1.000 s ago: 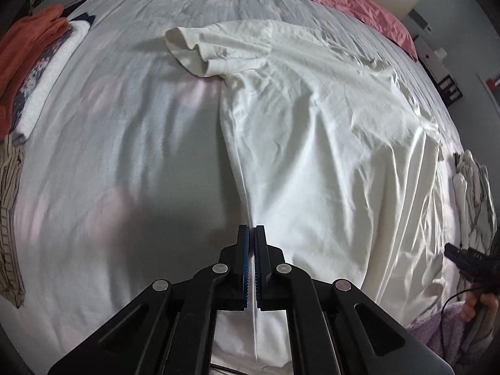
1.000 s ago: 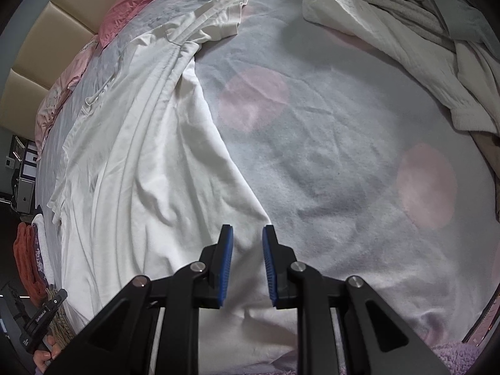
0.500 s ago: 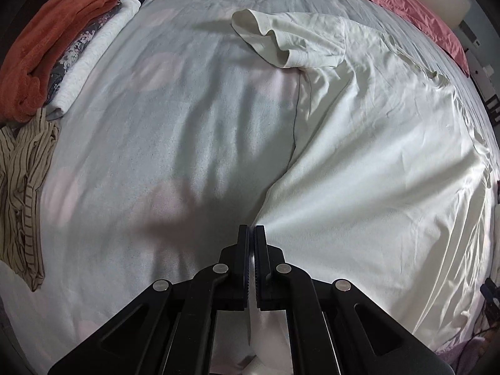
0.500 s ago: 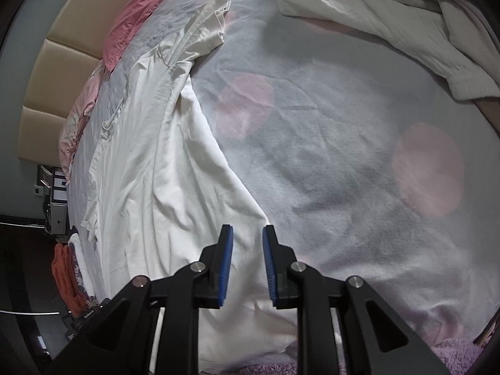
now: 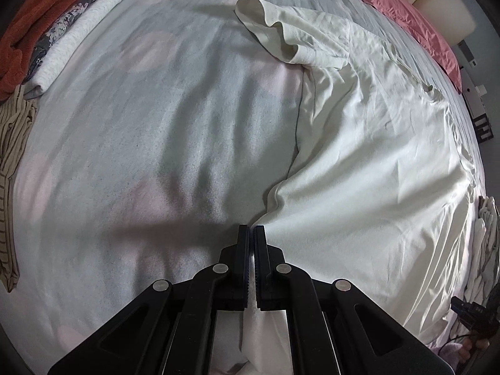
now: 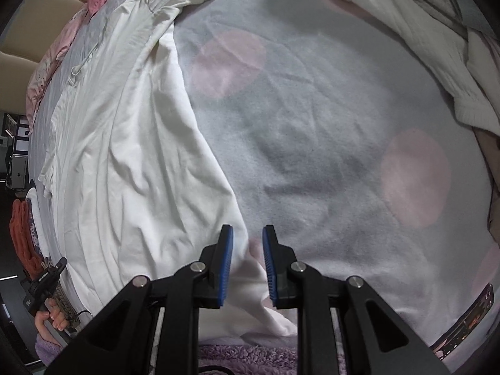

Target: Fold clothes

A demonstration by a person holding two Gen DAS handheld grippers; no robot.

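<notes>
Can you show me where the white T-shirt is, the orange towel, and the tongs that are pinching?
White T-shirt (image 5: 375, 172): left wrist view, middle of its body.
Orange towel (image 5: 34, 22): left wrist view, top of the folded pile.
Left tongs (image 5: 252, 229): left wrist view, between the tips, shut on the shirt's edge.

Creased white cotton-like shirt (image 5: 375, 162) lies on a matt, fuzzy grey blanket (image 5: 156, 156).

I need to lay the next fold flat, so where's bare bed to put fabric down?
Bare grey dotted bedspread lies between the white T-shirt and the folded stack of orange, floral and white clothes. On the other side, bedspread is open between the T-shirt and the heap of cream knitwear. Both heaps crowd the edges.
</notes>
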